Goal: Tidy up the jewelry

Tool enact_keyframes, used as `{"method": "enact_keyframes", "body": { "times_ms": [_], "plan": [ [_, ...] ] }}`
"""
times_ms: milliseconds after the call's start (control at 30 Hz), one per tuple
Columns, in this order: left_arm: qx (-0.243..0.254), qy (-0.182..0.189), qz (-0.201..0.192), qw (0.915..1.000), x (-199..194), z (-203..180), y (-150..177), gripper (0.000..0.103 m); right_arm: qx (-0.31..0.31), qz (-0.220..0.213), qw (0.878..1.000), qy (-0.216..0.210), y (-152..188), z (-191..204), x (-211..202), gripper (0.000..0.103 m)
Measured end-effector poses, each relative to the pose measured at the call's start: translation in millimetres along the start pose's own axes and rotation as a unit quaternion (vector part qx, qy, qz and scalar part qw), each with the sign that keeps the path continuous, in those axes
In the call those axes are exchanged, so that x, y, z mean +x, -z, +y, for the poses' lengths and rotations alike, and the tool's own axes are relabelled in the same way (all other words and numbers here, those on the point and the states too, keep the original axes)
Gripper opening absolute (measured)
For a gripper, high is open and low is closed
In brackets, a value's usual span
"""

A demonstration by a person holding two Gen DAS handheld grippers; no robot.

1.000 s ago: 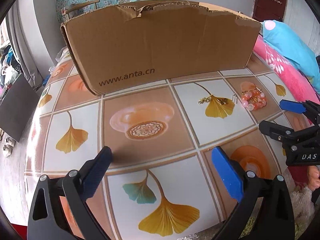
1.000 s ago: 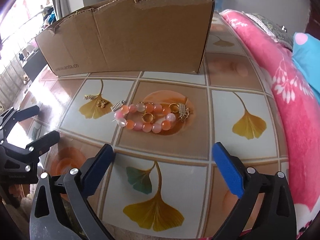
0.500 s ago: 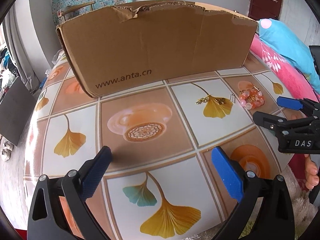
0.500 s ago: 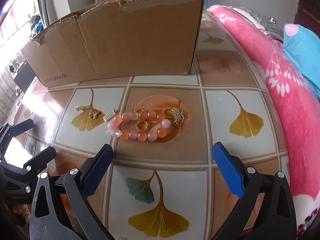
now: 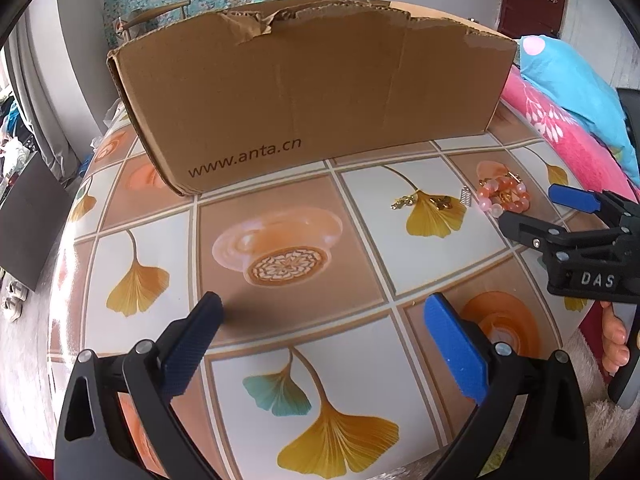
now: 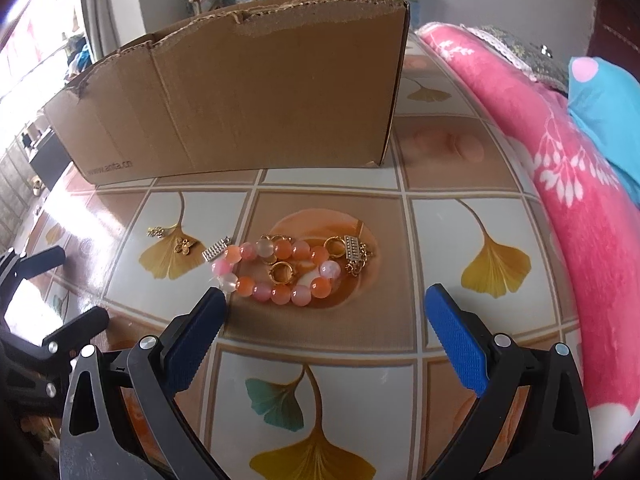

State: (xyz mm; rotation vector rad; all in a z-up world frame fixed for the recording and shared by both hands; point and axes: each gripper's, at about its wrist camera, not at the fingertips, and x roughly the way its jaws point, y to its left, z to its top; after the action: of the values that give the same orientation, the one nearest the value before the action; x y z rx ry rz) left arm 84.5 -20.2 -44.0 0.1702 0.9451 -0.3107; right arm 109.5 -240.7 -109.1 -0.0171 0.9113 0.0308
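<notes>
Both claws hang spread wide and empty over the worktop (image 6: 440,216): right claw (image 6: 326,312), left claw (image 5: 320,320). Just past the right claw's fingertips lies the bead bracelet (image 6: 280,270), gold charms (image 6: 184,246) beside it. Behind stands the cardboard box (image 6: 248,104).

The tabletop (image 6: 440,168) is patterned in tan and white squares, with yellow ginkgo leaves, one teal leaf, and orange discs. The cardboard box (image 6: 260,100) is plain brown with dark lettering. The beaded bracelet (image 6: 280,268) mixes orange, pink and milky white beads with gold rings and silver clasps. A small gold charm (image 6: 184,246) lies on a yellow leaf. Both grippers have blue pads on black fingers (image 6: 456,344). The blanket (image 6: 560,168) is pink with white sprigs, and the pillow (image 6: 608,100) is turquoise.
</notes>
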Motion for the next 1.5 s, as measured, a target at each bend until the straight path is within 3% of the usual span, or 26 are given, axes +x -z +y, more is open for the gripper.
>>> {"method": "enact_keyframes", "body": {
  "times_ms": [567, 1500],
  "plan": [
    [-0.076, -0.054, 0.009, 0.9956, -0.2, 1.6, 0.8, 0.099, -0.042, -0.024, 0.998, -0.034, 9.2, 1.4, -4.9, 0.095],
    [-0.066, -0.048, -0.006, 0.9967, 5.7, -3.4, -1.8, 0.099, -0.050, -0.042, 0.997, -0.041, 7.7, 6.1, 0.3, 0.095]
  ]
}}
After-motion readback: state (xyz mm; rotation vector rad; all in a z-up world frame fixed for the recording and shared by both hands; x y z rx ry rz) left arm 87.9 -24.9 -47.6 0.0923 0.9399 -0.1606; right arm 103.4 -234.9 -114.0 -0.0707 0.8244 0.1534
